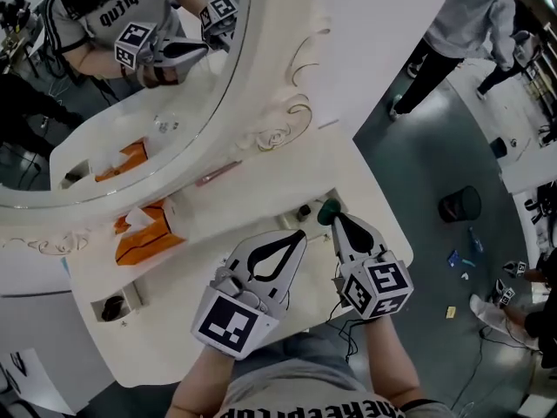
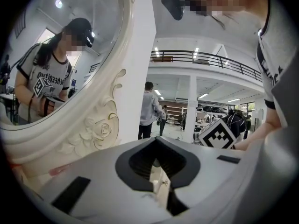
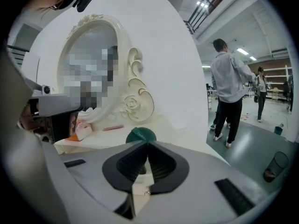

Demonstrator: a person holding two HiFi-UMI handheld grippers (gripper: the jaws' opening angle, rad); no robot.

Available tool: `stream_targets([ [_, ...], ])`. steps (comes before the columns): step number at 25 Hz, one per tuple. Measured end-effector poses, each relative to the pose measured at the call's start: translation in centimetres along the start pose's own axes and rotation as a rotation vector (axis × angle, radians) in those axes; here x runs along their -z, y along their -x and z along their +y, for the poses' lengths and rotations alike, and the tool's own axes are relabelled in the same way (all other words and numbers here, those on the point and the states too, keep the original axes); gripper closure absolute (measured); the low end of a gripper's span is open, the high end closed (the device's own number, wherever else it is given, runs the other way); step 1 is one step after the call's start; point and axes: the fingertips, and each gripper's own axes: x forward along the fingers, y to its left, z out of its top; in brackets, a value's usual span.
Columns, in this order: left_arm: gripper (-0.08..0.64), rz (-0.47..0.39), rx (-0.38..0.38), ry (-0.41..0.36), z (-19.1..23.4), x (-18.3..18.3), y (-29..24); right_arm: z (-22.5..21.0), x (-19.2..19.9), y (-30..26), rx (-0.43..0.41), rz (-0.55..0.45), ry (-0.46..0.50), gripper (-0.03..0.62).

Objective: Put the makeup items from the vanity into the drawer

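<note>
Your right gripper (image 1: 336,218) pinches one green compact (image 1: 326,209); your left gripper (image 1: 301,233) is closed and empty; one pink stick (image 1: 218,173) lies apart.

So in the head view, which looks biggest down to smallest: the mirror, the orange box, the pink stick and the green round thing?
1. mirror
2. orange box
3. pink stick and green round thing: too alike to rank, one long and thin, the other short and round.

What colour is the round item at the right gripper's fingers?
Round item: dark green, right gripper view.
</note>
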Motion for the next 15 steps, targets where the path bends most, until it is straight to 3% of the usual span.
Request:
stream_targets([
  [15,0.549,0.01,-0.003,0.015,0.7,0.7,0.1,-0.7,2.6,-1.5,0.053,0.092,0.028,0.523],
])
